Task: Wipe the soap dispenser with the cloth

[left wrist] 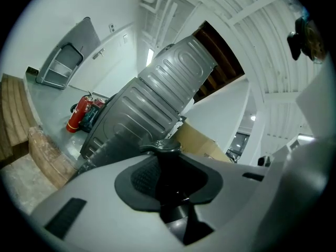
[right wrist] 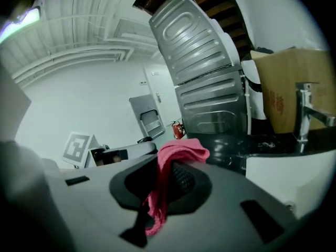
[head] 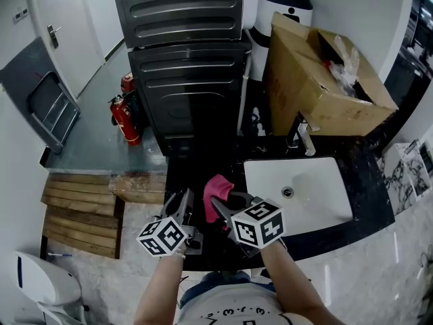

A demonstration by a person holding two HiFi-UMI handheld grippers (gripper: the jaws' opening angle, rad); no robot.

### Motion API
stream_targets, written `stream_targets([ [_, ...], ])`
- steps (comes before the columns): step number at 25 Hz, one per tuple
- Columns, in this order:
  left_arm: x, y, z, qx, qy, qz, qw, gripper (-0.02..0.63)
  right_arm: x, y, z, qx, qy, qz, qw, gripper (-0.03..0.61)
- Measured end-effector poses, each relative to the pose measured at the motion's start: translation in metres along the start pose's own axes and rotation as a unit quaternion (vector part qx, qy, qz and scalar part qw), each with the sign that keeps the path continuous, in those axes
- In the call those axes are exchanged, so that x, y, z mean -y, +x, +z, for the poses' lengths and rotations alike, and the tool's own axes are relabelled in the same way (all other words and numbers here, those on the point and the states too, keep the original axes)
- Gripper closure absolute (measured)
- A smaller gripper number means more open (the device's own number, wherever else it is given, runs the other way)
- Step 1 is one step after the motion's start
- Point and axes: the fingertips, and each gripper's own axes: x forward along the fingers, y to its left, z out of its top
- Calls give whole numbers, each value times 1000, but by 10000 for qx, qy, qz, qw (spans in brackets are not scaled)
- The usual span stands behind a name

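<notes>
**A:** Where's the soap dispenser point(left wrist: 172, 185)?

**B:** It's clamped in the left gripper point(left wrist: 168, 164). The jaws are drawn in to a narrow gap on its dark body, and the pump head point(left wrist: 160, 146) sticks out at 12 o'clock past the pads.

**A:** And the cloth?

**B:** The right gripper point(right wrist: 160, 180) is closed on the pink cloth point(right wrist: 181, 152). A fold bunches at 12 o'clock beyond the tips and a tail hangs toward 6. In the head view it sits at about 2 o'clock of the left gripper, near it, over the black counter point(head: 203, 164). I'd say nothing is touching yet.

**A:** Best approach?

**B:** Lead with the fold and press it on the body. Stroke lengthwise, then roll the bottle for fresh sides. Stay off the pump head, or soap may squirt.
</notes>
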Motion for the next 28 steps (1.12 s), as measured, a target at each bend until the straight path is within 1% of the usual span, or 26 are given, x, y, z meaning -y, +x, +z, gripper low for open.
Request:
stream_targets([
  [2,0,0,0,-15,-8,14,10000,518,-5,10,-5,-170,-176,-37,9997,529],
  [4,-1,0,1,-19,-27,21,10000,517,-3,14,-9,-278,-248,-123,9992,529],
  [7,-1,-1,0,-22,-7,4,10000,517,5,13,-16,-368,-147,-247,9989,529],
  [13,-3,-1,0,-36,-24,-27,10000,517,34,7,-44,-747,86,-686,9948,529],
  [18,0,1,0,-54,60,-66,9999,517,45,3,-54,-891,235,-854,9921,529],
  [19,0,1,0,-59,59,-71,9999,517,45,2,-52,-852,252,-829,9926,529],
  [21,-1,0,-1,-61,15,-80,9999,517,40,0,-36,-619,252,-689,9954,529],
  [25,-4,-2,1,-45,-32,-82,10000,517,23,11,18,-35,275,-153,9995,529],
  [27,-4,-2,0,-52,-26,-82,9999,517,16,23,35,54,391,132,9991,529],
  [28,-3,-2,0,-58,-17,-86,9999,517,14,30,38,29,413,206,9989,529],
])
